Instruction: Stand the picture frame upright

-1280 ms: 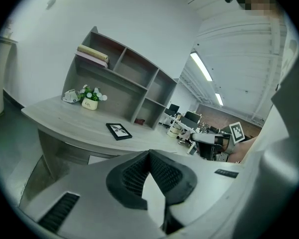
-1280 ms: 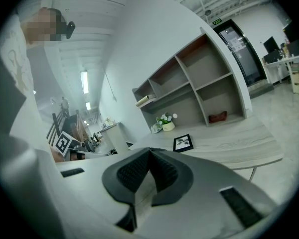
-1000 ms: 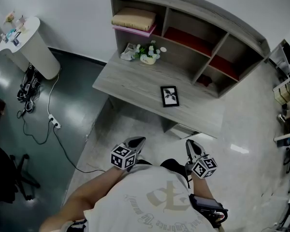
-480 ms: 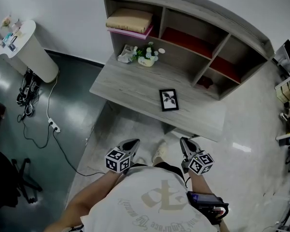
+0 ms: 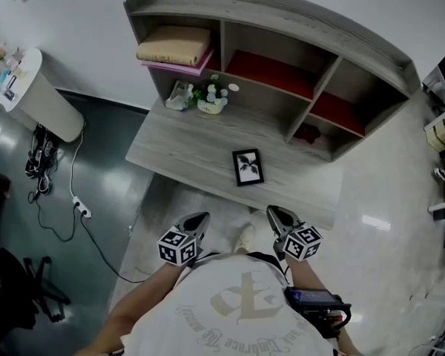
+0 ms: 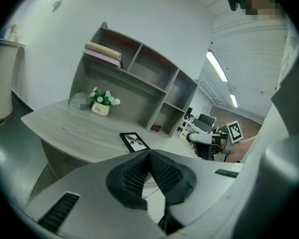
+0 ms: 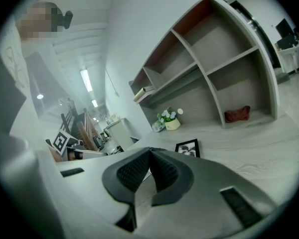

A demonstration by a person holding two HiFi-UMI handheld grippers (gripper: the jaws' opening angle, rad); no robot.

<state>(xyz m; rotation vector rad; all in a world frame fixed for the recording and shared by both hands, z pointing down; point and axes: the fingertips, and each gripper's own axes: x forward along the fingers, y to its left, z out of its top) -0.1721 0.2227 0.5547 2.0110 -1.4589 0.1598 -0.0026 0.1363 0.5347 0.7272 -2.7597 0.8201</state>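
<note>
A black picture frame [image 5: 248, 167] lies flat on the grey wooden desk [image 5: 178, 147], near its front edge; it shows too in the left gripper view [image 6: 134, 142] and the right gripper view [image 7: 188, 147]. My left gripper [image 5: 196, 222] is held close to my body, short of the desk's front edge and left of the frame, jaws shut with nothing in them. My right gripper [image 5: 277, 215] hangs just below the desk edge, right of the frame, shut and empty too. Both are apart from the frame.
A shelf unit [image 5: 282, 43] stands at the back of the desk with folded cloth [image 5: 174, 45], red liners and a small dark red thing [image 5: 307, 133]. A flower pot [image 5: 211, 99] sits by it. A white round stand [image 5: 30, 87] and floor cables [image 5: 67, 191] lie left.
I have stepped nearer to the desk, so the desk and frame sit lower and closer in the head view. Both grippers stay shut and low by my body.
</note>
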